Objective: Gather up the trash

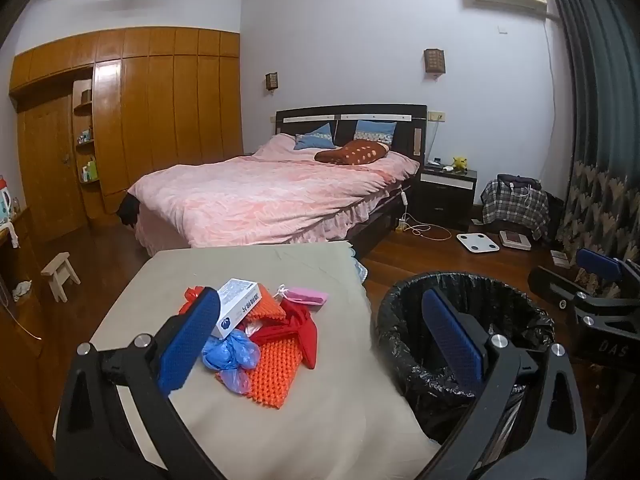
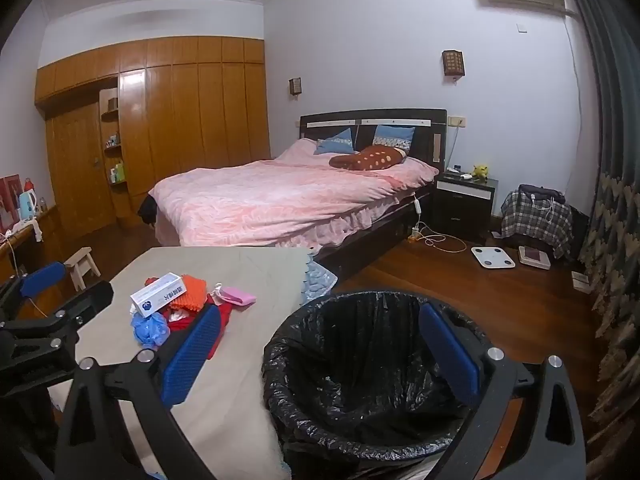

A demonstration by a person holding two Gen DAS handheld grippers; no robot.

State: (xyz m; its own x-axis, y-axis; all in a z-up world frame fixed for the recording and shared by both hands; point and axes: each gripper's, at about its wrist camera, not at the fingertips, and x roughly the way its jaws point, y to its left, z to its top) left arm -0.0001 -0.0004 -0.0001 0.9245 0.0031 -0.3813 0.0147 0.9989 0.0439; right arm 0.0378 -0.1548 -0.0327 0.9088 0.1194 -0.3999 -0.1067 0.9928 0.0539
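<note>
Hovering with both my left gripper (image 1: 320,344) and right gripper (image 2: 320,354) spread wide and empty, I judge the trash pile (image 1: 260,332) on the table (image 1: 320,420) beside the bin (image 2: 360,380) light and crumply; I'd pinch the stiff box (image 1: 236,306) across its narrow sides first

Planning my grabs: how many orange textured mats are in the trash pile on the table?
2. One orange mat lies at the pile's near edge; the other orange mat sits farther back, partly under the white box. More could be hidden beneath.

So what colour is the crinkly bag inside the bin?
Black: the crinkly plastic bin liner shows best in the right wrist view.
</note>
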